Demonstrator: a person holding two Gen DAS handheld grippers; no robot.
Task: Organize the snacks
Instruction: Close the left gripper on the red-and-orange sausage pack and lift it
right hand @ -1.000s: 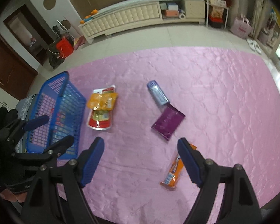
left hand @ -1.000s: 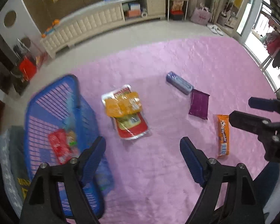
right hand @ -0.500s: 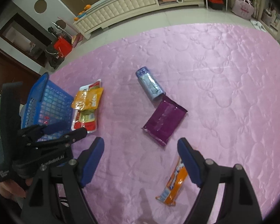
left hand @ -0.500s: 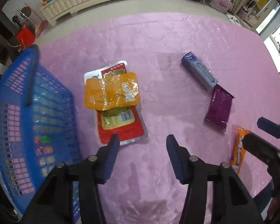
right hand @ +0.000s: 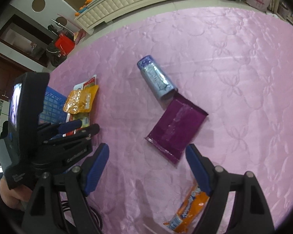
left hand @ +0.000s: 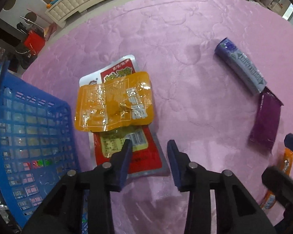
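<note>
The left gripper (left hand: 149,156) has come down and forward since a second ago: then it hung high over the pink quilt (left hand: 185,58) with its fingers spread wide, and now it sits low at the near end of the red packet (left hand: 144,156), the gap between its fingers narrowed by more than half. Its jaws are parted and grasp nothing; the left finger overlaps the packet's near edge in the view, and whether it touches cannot be told. The orange pouch (left hand: 113,107) lies across the middle of the red packet, as before. The blue basket (left hand: 29,126) stands just left of the packets, now filling the left edge of the left wrist view, with a red-and-green wrapper showing through its mesh. To the right the blue tube (left hand: 242,66) lies with its near end touching the purple sachet (left hand: 265,120), and the orange bar (left hand: 287,161) lies nearer still, partly behind the right gripper's fingers at the edge. The right gripper (right hand: 146,167) has also moved closer to the quilt; its jaws are wide apart and empty, with the purple sachet (right hand: 177,126) just ahead between them and the orange bar (right hand: 189,210) beneath its right finger. The left gripper (right hand: 78,128) shows at the left, over the packets.
</note>
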